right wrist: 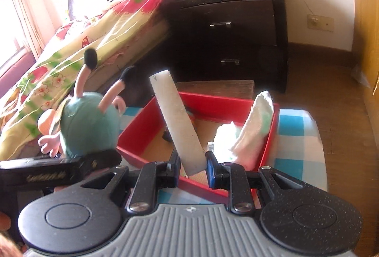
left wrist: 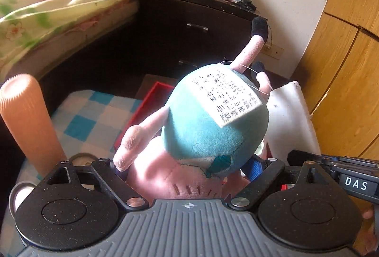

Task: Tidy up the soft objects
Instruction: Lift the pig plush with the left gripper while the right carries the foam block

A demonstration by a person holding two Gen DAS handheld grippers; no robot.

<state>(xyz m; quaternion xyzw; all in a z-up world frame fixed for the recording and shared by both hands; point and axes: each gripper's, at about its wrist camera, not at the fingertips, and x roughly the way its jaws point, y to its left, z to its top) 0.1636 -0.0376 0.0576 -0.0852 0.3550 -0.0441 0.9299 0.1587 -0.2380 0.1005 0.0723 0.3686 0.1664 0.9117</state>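
Note:
My left gripper (left wrist: 187,168) is shut on a pink plush toy with a teal body (left wrist: 213,119), held upside down so its legs with black feet point up; a white label hangs on it. The toy also shows in the right wrist view (right wrist: 88,123), left of the red box. My right gripper (right wrist: 191,166) is shut on a white foam slab (right wrist: 176,122), which stands tilted over the red box (right wrist: 270,138). Folded white cloths (right wrist: 253,134) lie in the box's right side. The slab's edge shows in the left wrist view (left wrist: 289,115).
The box sits on a blue-and-white checked surface (right wrist: 298,136). An orange ribbed cylinder (left wrist: 26,122) stands at the left. A bed with a flowered quilt (right wrist: 78,44) and a dark nightstand (right wrist: 236,37) carrying a pink basket stand behind. Wooden cabinets (left wrist: 343,67) are at the right.

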